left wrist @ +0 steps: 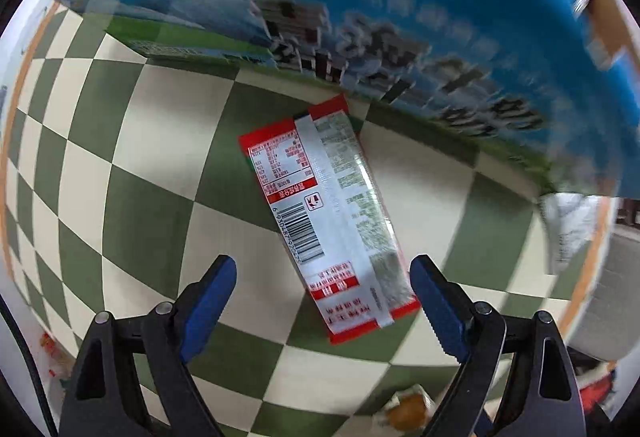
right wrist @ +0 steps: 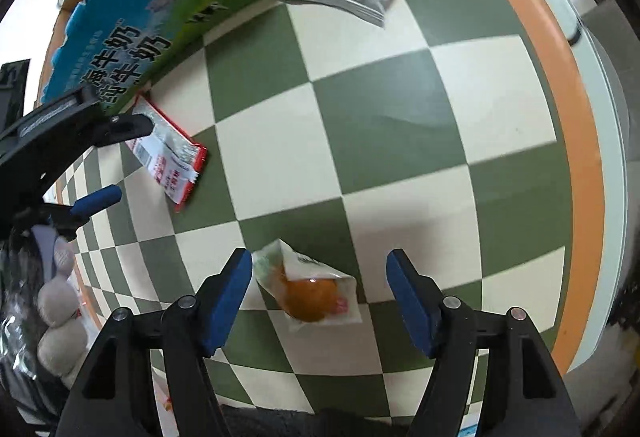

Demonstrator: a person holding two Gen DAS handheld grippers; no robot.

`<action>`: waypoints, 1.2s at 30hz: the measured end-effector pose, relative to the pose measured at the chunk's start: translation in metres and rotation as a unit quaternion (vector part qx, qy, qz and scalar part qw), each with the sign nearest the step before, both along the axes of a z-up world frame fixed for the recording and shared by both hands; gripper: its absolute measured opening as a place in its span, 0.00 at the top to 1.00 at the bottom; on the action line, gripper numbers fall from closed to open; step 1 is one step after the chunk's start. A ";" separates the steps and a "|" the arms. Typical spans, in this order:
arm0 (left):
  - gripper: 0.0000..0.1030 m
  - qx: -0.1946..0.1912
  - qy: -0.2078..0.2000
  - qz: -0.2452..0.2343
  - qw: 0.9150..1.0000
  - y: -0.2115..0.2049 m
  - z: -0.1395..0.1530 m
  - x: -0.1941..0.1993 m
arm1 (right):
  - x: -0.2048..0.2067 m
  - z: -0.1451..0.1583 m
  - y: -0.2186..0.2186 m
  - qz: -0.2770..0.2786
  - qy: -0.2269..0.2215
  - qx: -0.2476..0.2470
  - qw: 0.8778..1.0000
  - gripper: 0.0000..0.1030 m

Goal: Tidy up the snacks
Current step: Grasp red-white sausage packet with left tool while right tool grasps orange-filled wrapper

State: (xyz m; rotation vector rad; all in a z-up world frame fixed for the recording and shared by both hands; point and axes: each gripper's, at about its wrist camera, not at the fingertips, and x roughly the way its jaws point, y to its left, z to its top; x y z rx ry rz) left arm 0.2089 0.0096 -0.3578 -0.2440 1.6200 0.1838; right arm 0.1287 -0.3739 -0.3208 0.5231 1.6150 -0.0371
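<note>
Between the spread blue-padded fingers of the left gripper point(left wrist: 323, 291) lies a red-and-white snack packet point(left wrist: 326, 213), back side up with its barcode showing, flat on the green-and-cream checkered tablecloth point(left wrist: 132, 141); the jaws stand wide apart and neither pad touches the wrapper, whose near end sits between the fingertips while its far end points ahead toward a large blue milk carton box point(left wrist: 360, 17). That box fills the space ahead of the left gripper, and the packet's far end reaches up to its lower edge. Ahead and to the right of this gripper, partly hidden beside the box, is a silver-grey pouch point(left wrist: 568, 233). The right gripper point(right wrist: 318, 287) is likewise released, its jaws wide, with a small clear-and-white wrapper holding an orange-brown round pastry point(right wrist: 310, 289) lying on the cloth between the fingertips, closer to the left pad, untouched so far as can be seen. Far ahead of the right gripper the silver-grey pouch rests just beside the end of the box, and off to its left the left gripper hovers over the red packet. An orange band point(right wrist: 576, 141) edges the cloth to its right.
</note>
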 end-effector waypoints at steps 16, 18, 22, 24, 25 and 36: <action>0.10 0.009 0.020 -0.063 0.998 0.032 0.001 -0.037 | 0.011 -0.015 0.050 0.085 0.035 -0.013 0.996 0.30; 0.10 -0.021 0.026 -0.034 0.999 0.042 0.002 -0.036 | 0.006 -0.025 0.064 0.098 0.040 -0.025 0.994 0.31; 0.10 -0.061 0.036 0.016 0.997 0.048 -0.002 -0.020 | 0.006 -0.027 0.070 0.109 0.019 -0.054 0.992 0.39; 0.10 -0.063 0.042 0.030 0.997 0.043 -0.008 -0.012 | 0.006 -0.027 0.068 0.106 0.015 -0.050 0.993 0.41; 0.10 -0.062 0.050 0.037 0.996 0.039 -0.014 -0.006 | 0.006 -0.027 0.068 0.106 0.014 -0.049 0.993 0.43; 0.08 -0.005 0.045 -0.028 0.999 0.033 -0.022 -0.011 | 0.014 -0.021 0.057 0.094 0.025 -0.030 0.995 0.46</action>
